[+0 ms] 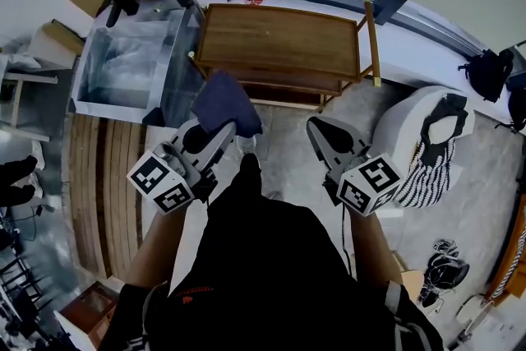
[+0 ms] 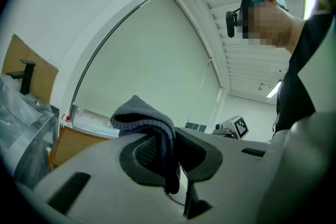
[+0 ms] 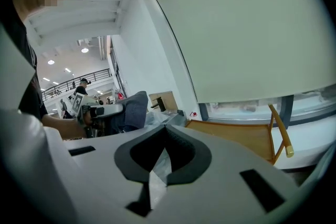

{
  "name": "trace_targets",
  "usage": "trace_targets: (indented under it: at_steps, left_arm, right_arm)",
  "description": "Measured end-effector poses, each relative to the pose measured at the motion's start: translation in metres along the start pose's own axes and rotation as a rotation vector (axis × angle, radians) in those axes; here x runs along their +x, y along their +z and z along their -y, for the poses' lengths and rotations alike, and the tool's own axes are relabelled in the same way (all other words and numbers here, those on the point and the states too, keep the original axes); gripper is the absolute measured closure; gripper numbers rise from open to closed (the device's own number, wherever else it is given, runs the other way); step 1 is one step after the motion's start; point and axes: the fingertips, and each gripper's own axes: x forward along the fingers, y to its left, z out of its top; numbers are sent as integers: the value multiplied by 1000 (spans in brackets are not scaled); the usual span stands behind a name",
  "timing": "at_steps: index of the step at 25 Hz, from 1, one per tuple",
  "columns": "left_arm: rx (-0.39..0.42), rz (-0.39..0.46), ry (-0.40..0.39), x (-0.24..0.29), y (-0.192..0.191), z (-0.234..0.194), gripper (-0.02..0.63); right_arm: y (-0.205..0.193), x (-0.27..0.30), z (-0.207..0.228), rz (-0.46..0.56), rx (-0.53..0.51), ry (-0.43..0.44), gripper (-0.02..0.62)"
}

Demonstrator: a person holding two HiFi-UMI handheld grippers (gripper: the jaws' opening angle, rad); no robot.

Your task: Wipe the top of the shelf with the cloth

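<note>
Cloth (image 1: 223,101), dark blue-grey, hangs pinched in the left gripper (image 1: 223,126), just short of the wooden shelf top (image 1: 279,37) that lies ahead of the fingertips. It is probably held there ready to be lowered onto the wood. The right gripper (image 1: 322,131) sits alongside, clear of the shelf. Left gripper view: the jaws are clamped on a fold of cloth (image 2: 149,126), which drapes over the pads. Right gripper view: the jaws are closed tip to tip with nothing between them, and the shelf (image 3: 236,136) lies beyond, untouched.
</note>
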Motion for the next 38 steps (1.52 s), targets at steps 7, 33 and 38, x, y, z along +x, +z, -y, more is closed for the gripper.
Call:
trace_targets:
  at_steps: [7,33,38]
  left_arm:
    - [-34,-26,-5,21,17,-64,552]
    - [-120,-58,-31,68,67,-246,552]
    - [-119,-64,-32,68,71,-271,552]
  right_arm:
    - [17,55,30,-25,34,-27,591]
    - [73,230,96,-120,33,-76,591]
    - [77,250,100,-133,32,-88,591]
